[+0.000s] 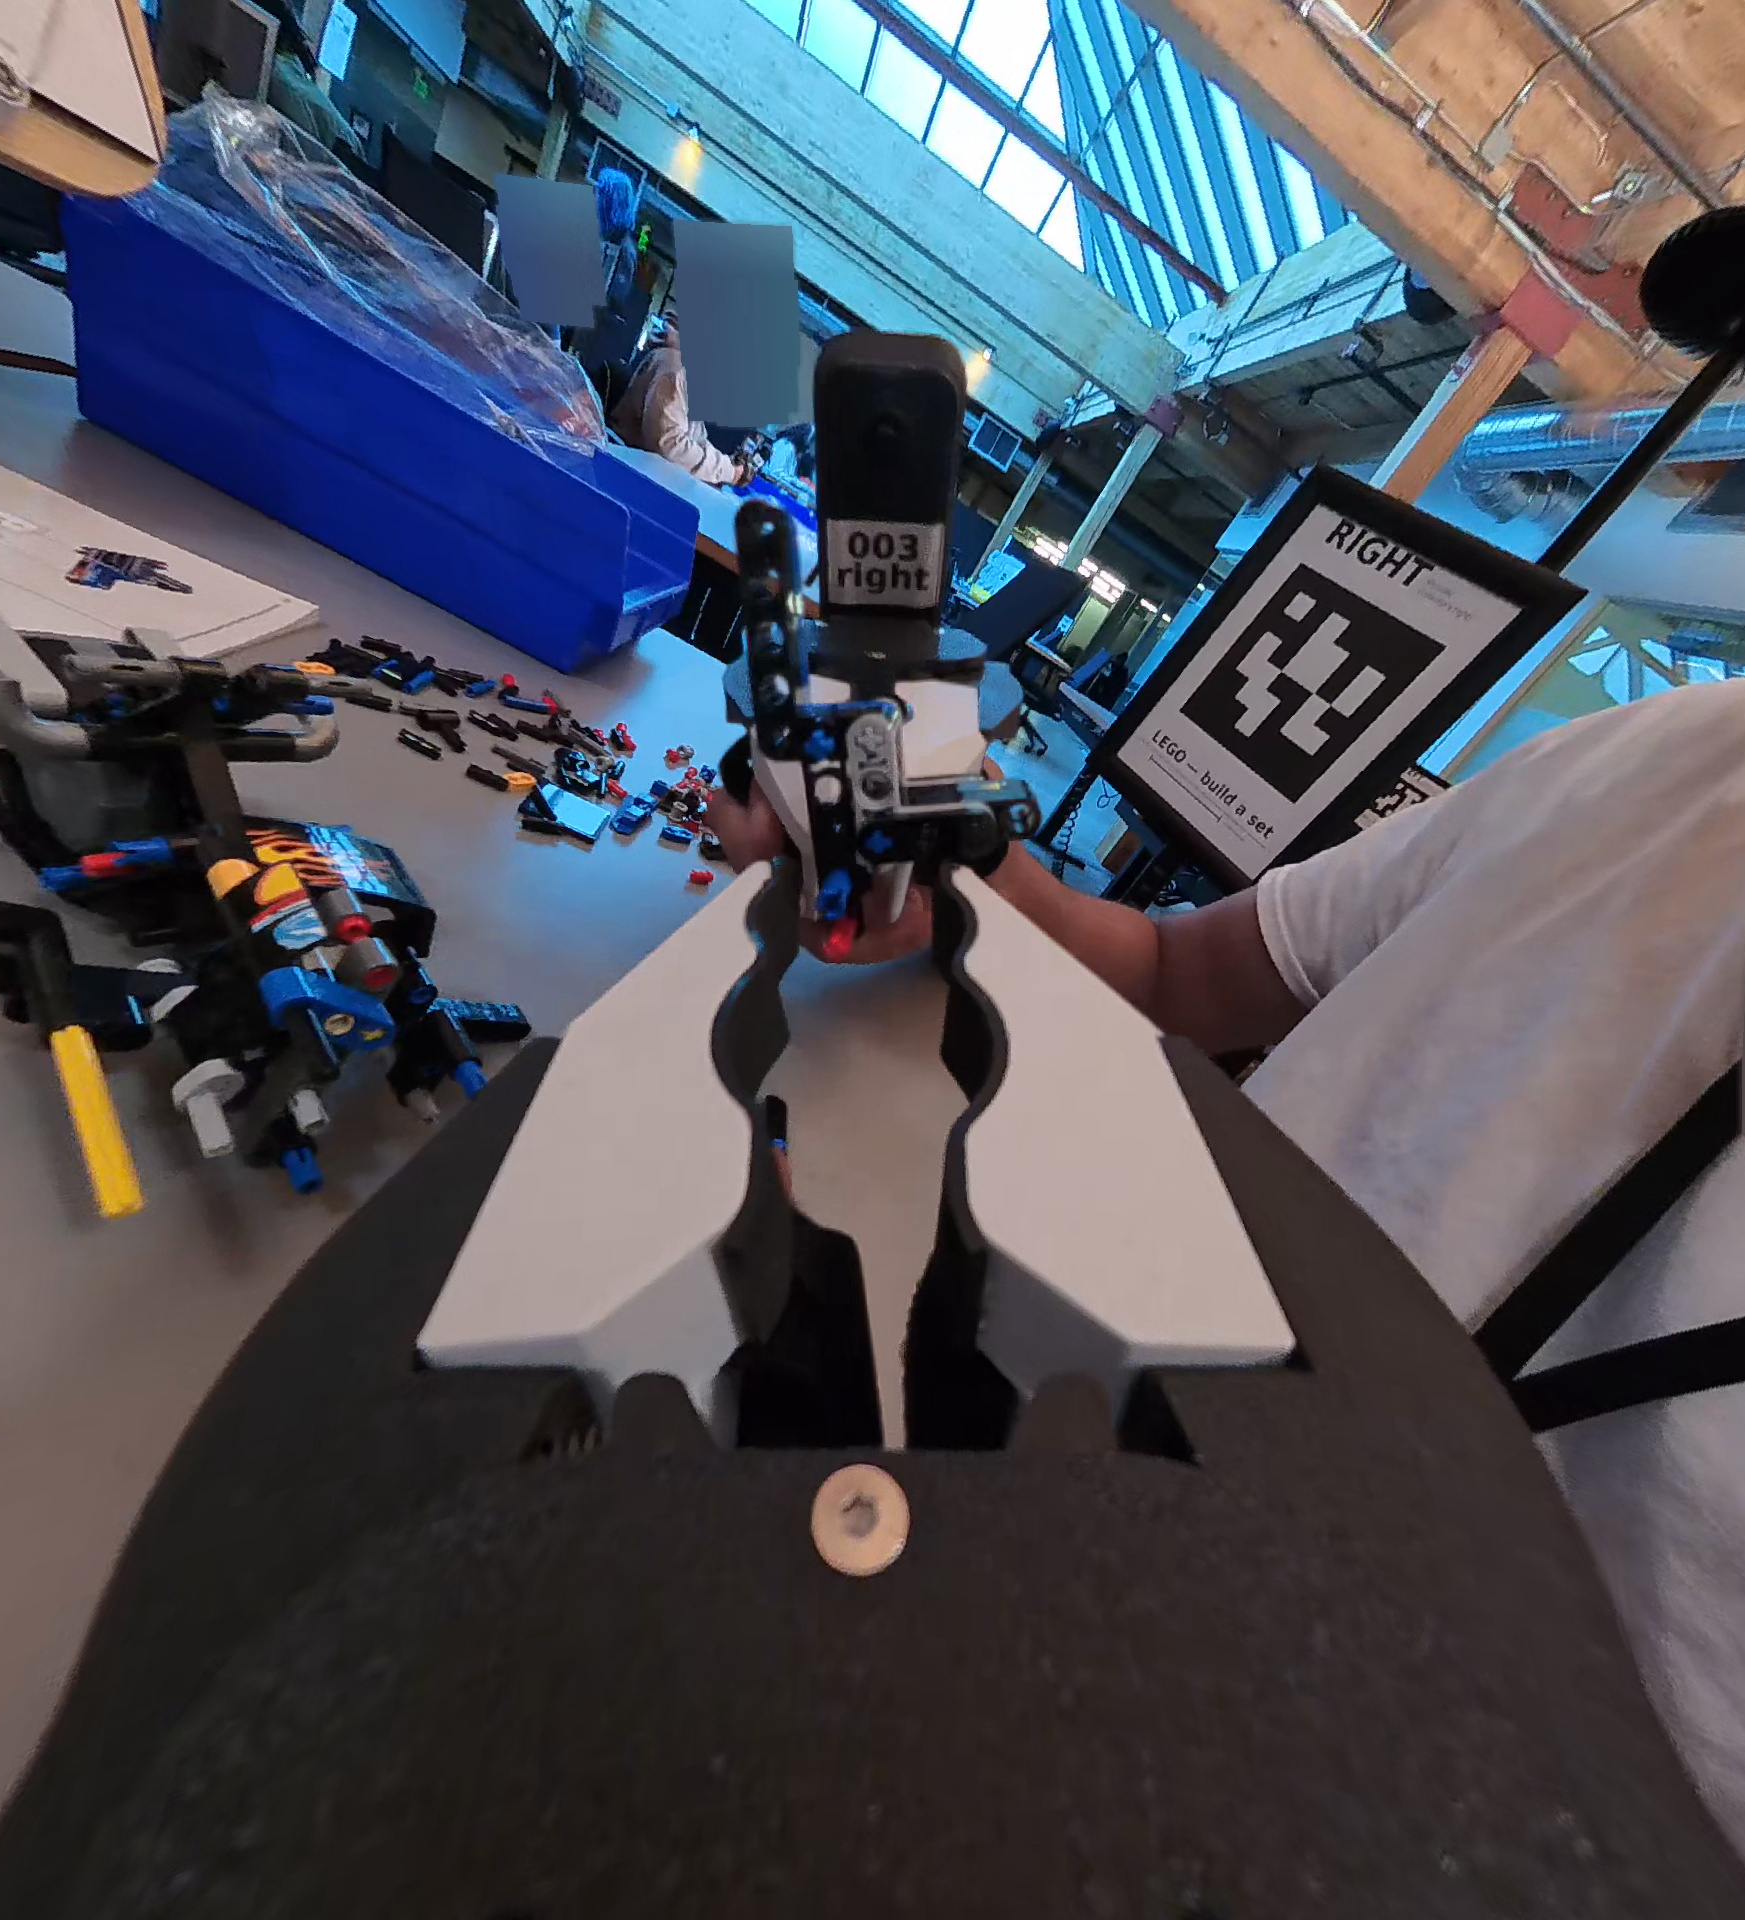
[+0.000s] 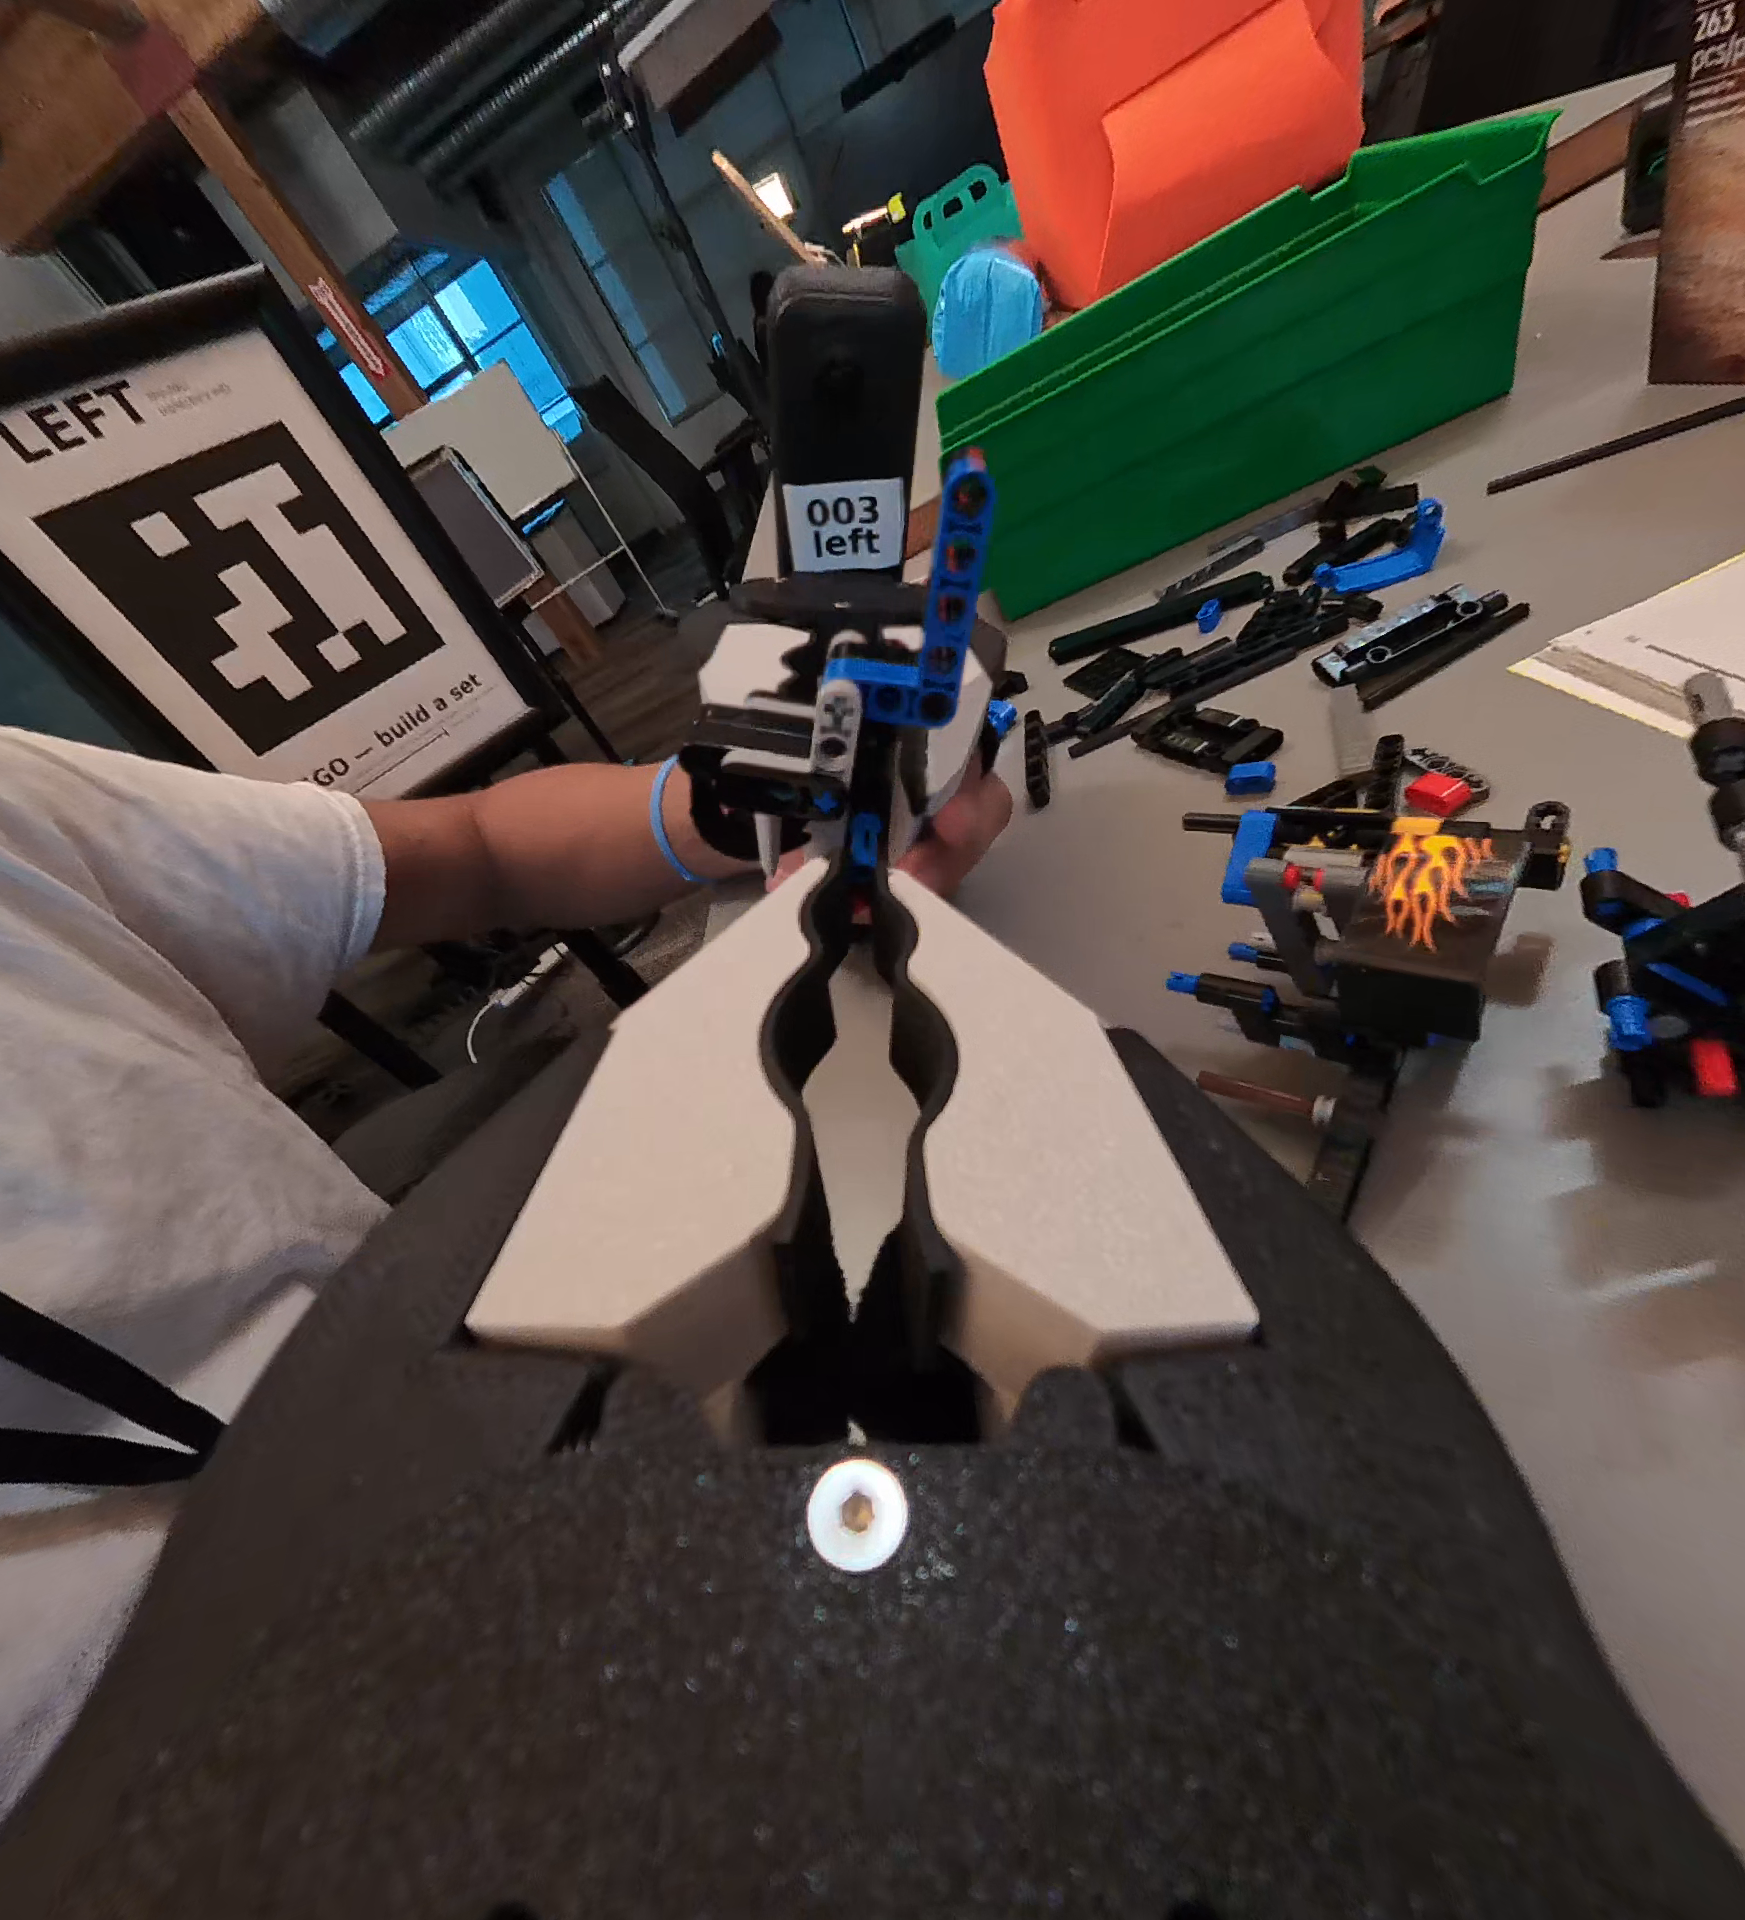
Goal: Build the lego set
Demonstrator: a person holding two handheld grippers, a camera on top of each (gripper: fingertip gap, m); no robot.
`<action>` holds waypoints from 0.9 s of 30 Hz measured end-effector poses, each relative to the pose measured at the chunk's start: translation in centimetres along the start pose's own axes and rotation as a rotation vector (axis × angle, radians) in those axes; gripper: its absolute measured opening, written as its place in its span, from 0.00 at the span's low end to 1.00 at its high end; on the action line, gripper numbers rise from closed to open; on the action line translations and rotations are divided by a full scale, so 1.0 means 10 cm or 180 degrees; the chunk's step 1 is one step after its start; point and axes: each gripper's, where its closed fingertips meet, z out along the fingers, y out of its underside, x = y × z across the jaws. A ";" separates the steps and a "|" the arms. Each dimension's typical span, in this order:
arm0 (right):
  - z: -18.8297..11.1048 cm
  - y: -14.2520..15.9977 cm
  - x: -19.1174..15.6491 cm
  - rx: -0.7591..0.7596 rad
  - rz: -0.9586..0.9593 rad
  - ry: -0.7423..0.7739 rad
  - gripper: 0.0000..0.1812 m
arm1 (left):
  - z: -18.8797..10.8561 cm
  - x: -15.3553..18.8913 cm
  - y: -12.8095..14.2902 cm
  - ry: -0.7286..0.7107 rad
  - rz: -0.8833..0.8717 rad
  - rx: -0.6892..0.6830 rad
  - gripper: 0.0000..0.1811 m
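Note:
A small Lego sub-assembly (image 2: pixel 873 707) has a blue L-shaped beam, a grey connector, black beams and blue and red pins. It is held up in the air between the two grippers, which face each other. My right gripper (image 2: pixel 855 878) is shut on its lower black and blue end. In the left wrist view the sub-assembly (image 1: pixel 852 790) sits just beyond my left gripper (image 1: pixel 863 888). The left jaws are apart, one on each side of its lower pins. A larger part-built black and blue model (image 1: pixel 224 883) lies on the grey table (image 1: pixel 556 966) to the left.
Loose pieces (image 1: pixel 556 748) and a blue bin (image 1: pixel 348 436) lie behind the model, with an instruction booklet (image 1: pixel 68 561) at far left. The right wrist view shows a flame-printed block (image 2: pixel 1408 914), another build (image 2: pixel 1741 966), loose beams (image 2: pixel 1263 644), a green bin (image 2: pixel 1263 364) and a marker sign (image 2: pixel 203 561). Less than 4 cm separates the two grippers' tips.

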 end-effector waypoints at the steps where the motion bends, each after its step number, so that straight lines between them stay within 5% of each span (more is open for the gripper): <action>1: 0.01 0.00 0.00 0.0003 0.0005 0.0003 0.01 | -0.01 0.00 -0.01 0.0008 -0.0022 0.0026 0.11; 11: 0.06 -0.06 -0.02 0.0111 0.0319 -0.0149 0.01 | 0.00 -0.02 -0.08 -0.0047 0.0048 0.0215 0.04; 20: -0.07 -0.16 0.00 0.0253 -0.0069 0.0004 0.07 | -0.14 -0.08 -0.18 -0.0004 -0.0160 0.0388 0.03; 27: -0.40 0.77 0.00 -0.1775 -0.0939 0.0480 0.12 | -0.21 -0.14 -0.14 -0.0328 0.0159 0.0239 0.03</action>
